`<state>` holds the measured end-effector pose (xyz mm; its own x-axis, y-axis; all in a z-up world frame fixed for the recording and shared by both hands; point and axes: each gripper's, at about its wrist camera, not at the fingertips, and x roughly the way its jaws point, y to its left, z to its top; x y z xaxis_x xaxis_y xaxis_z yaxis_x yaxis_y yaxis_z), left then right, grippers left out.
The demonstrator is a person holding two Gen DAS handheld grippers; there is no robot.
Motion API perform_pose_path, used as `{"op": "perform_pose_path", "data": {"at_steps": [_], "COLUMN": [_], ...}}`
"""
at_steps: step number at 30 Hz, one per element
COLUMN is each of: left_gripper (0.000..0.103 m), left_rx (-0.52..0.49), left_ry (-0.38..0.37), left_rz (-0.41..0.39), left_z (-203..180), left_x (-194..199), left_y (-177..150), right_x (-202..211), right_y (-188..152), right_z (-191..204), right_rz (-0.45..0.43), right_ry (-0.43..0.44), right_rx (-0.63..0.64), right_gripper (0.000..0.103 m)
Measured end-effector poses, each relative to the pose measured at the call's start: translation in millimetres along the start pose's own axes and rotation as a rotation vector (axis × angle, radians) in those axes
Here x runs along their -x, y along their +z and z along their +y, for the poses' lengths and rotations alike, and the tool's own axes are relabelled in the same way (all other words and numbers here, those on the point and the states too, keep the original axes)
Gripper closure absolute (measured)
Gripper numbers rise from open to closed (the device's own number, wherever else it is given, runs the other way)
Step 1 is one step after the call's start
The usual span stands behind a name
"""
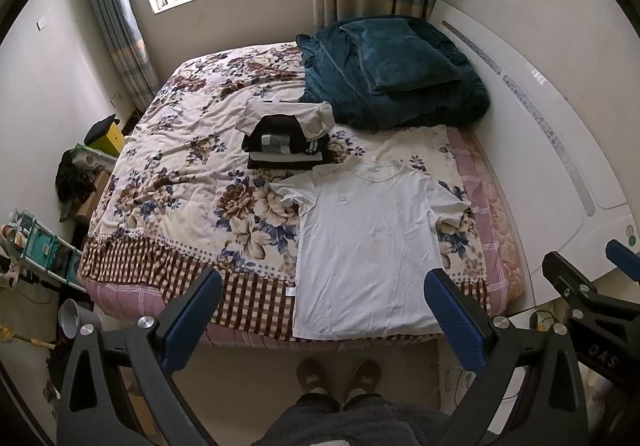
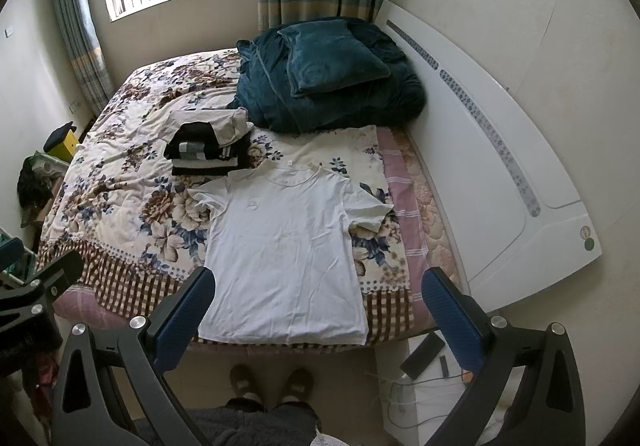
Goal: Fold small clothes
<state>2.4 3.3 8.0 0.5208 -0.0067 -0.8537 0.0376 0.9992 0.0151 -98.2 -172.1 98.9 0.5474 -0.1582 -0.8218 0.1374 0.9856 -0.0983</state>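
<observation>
A white T-shirt [image 1: 364, 242] lies spread flat, front up, on the floral bed cover [image 1: 180, 182], collar away from me and hem at the near bed edge; it also shows in the right wrist view [image 2: 280, 246]. Behind its collar sits a pile of folded dark and beige clothes [image 1: 288, 136], seen too in the right wrist view [image 2: 212, 144]. My left gripper [image 1: 324, 288] is open and empty, held above the near bed edge over the shirt's hem. My right gripper [image 2: 320, 288] is open and empty, likewise above the hem, to the right of the left one.
A teal blanket with a cushion [image 1: 392, 74] is heaped at the bed's far right. A white headboard [image 2: 500, 150] runs along the right. A side table with a phone and cables [image 2: 424, 358] stands by the bed. My slippered feet [image 1: 340, 374] stand at the bed edge. Clutter [image 1: 76, 174] lines the left wall.
</observation>
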Motion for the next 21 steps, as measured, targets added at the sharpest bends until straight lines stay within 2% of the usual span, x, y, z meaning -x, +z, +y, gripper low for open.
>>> {"op": "perform_pose_path", "data": {"at_steps": [11, 21], "left_gripper": [0.000, 0.000], "left_rx": [0.007, 0.004], "left_ry": [0.004, 0.002], "left_rz": [-0.019, -0.036], "left_z": [-8, -8], "left_x": [9, 12], "left_y": [14, 11], "right_x": [6, 10], "right_y": [2, 4], "right_z": [-2, -5], "right_rz": [-0.016, -0.016], "right_ry": [0.002, 0.010], "right_rx": [0.001, -0.002], "right_gripper": [0.000, 0.000]}}
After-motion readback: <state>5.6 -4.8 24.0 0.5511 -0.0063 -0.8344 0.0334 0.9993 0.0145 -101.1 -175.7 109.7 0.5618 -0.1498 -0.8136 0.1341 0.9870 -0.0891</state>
